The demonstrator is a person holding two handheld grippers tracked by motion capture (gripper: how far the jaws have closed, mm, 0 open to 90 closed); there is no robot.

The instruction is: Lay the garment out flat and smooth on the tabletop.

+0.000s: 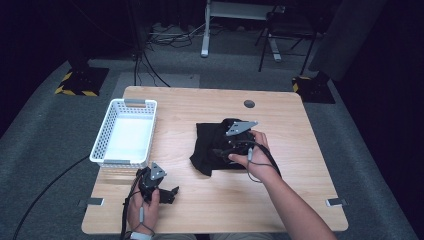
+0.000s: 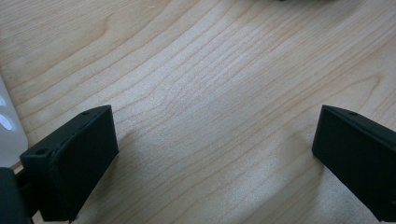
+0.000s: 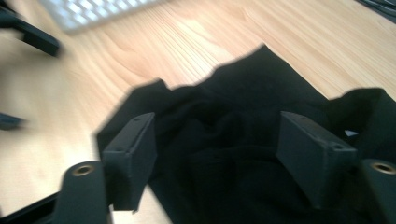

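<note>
A crumpled black cloth point(image 1: 212, 145) lies near the middle of the wooden table point(image 1: 280, 200). My right gripper point(image 1: 222, 150) sits over the cloth's right part, held by a hand. In the right gripper view it is open point(image 3: 215, 158), its jaws wide apart just above the black cloth point(image 3: 243, 112), with nothing clamped between them. My left gripper point(image 1: 170, 192) rests near the table's front left, held by the other hand. In the left gripper view it stands open point(image 2: 215, 154) over bare wood.
A white plastic basket point(image 1: 126, 132) with nothing in it stands at the table's left; its corner point(image 2: 9, 126) edges the left gripper view. A dark round hole point(image 1: 249, 104) marks the table's far side. Cables trail from both grippers. Stands and cables cover the floor behind.
</note>
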